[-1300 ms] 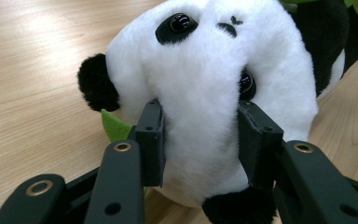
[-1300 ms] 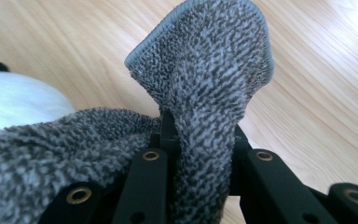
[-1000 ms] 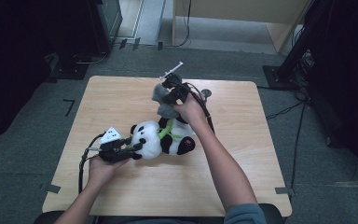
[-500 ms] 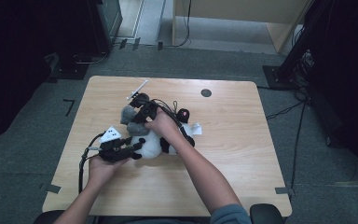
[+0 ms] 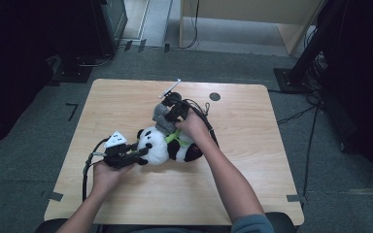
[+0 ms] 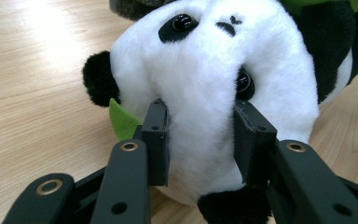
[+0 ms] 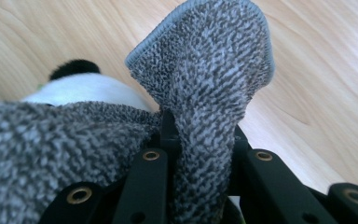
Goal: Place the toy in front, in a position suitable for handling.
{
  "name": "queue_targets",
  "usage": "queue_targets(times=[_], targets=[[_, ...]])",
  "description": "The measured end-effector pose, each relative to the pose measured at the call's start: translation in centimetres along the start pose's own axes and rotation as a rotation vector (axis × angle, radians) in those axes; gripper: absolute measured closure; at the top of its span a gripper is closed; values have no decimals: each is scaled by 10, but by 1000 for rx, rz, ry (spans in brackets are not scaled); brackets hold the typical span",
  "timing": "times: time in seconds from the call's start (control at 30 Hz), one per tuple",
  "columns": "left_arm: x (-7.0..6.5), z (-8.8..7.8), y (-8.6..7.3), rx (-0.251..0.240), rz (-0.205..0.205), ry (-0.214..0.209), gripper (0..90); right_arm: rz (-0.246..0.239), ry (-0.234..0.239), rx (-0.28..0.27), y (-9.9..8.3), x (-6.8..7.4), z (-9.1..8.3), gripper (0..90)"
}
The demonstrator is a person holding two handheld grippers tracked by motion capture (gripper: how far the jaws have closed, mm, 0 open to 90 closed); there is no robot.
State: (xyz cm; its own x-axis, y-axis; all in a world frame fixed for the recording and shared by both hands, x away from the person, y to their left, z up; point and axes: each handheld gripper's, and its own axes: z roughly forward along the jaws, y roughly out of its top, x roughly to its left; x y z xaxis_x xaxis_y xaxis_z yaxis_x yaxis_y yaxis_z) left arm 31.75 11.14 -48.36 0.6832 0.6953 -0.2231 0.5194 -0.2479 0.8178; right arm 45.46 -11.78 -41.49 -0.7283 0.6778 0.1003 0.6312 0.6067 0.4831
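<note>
Toy panda: lying on its side on the wooden table, near the middle, head toward the left hand, black-and-white body toward the right; green bit of cloth at the neck.
Panda head, left gripper view: white muzzle wedged between the two black jaws, both pads pressing into the plush, one eye just above the right pad, a black ear off to the left, a green leaf just beside the left pad.
Left gripper: held low over the table at the panda's head, jaws having just been closing, head between them; clamped on the head now.
Left hand: wrapped around the gripper body, forearm coming in from the bottom edge, black cable looping at its left.
Grey cloth: bunched above the panda's back, touching it, one fold standing up.
Grey cloth, right gripper view: a folded strip pinched upright between the jaws, stitched edge on top, the rest draped to the left over the white plush.
Right gripper: over the panda's back, pointing down and away; jaws closed tight on the cloth.
Right hand: above the panda's body, forearm crossing the table from the bottom right.
Table: pale wood, a small dark round hole near the far edge.
</note>
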Motion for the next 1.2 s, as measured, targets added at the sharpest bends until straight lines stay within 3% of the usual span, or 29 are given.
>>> queue_targets(times=[0.1,0.27,0.4,0.53,0.63,0.77,0.87,1.0,1.2], targets=[[0,0,0,0,1,-2,620,-18,-59,-18,-2,-3,-6,779],[0,0,-1,-2,5,-4,618,21,-66,-34,-7,-16,-18,780],[0,0,-1,-6,1,-3,615,55,-107,-19,-17,-32,-27,782],[0,0,-1,-10,4,-6,612,104,-97,-20,-28,-48,-34,781],[0,0,-1,-13,5,-6,609,96,-147,-25,-30,-51,-39,781],[0,0,-1,-19,6,-5,606,112,-186,-73,-28,-53,-50,781],[0,0,-1,-19,2,-5,606,115,-158,-142,-21,-46,-64,781],[1,0,0,-18,9,-6,604,67,-116,-223,-6,-26,-80,781],[3,-1,0,-23,4,-14,596,-4,-7,-258,9,13,-74,780]])
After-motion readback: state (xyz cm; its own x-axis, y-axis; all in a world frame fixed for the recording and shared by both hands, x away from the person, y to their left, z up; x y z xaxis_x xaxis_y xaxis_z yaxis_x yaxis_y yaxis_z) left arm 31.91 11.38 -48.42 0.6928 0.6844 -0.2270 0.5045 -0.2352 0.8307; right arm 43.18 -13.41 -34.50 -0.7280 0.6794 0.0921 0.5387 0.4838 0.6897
